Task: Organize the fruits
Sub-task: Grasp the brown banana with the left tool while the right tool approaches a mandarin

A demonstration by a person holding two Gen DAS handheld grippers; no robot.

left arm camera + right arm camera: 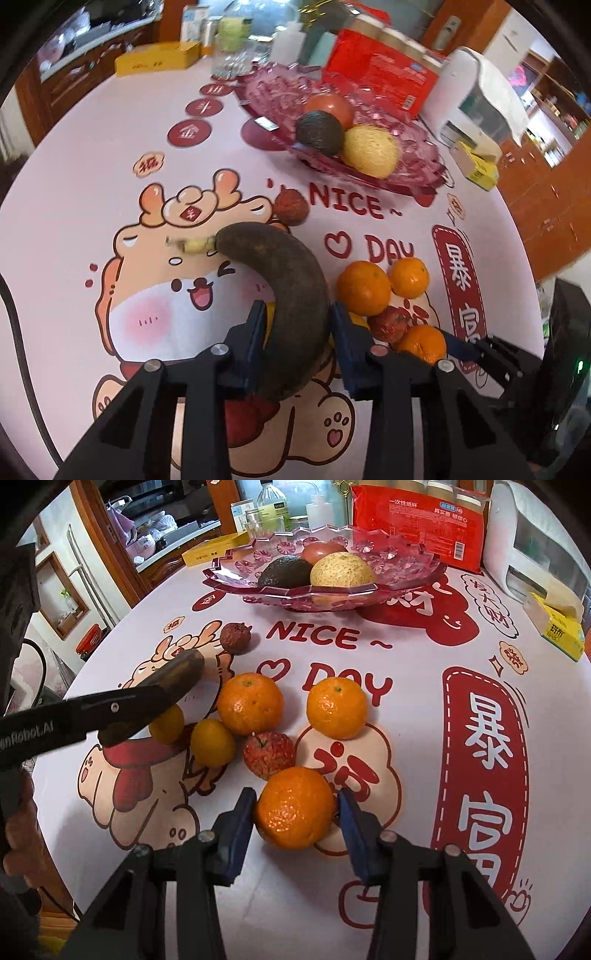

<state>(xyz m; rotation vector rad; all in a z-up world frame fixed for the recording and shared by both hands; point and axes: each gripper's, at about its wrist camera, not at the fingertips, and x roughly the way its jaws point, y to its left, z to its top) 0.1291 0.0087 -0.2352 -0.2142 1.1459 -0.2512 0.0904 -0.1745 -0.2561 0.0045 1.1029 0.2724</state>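
Your table point(406, 849) carries a pale cloth printed with cartoon figures and red lettering, and everything else sits on it. At its far side is the pink faceted fruit dish point(406, 579), already holding a dark avocado point(284, 572), a rough yellow fruit point(341, 570) and a reddish fruit point(323, 550) behind them. A red packet point(417, 528) stands just behind the dish.

Your left gripper point(297, 325) has its blue pads on either side of the blackened banana point(295, 280); they appear to press its flanks, though blur makes contact hard to confirm. The banana curves away from you over the cloth.

Your right gripper point(297, 812) straddles the nearest orange point(295, 808): the left pad touches its skin, the right pad sits just beside it.

Two more oranges point(251, 703) lie well short of the dish, with a small red fruit point(269, 753) between them and the nearest one. Two small yellow fruits point(212, 742) lie beside them, and a brown wrinkled fruit point(236, 637) rests apart, nearer the dish.
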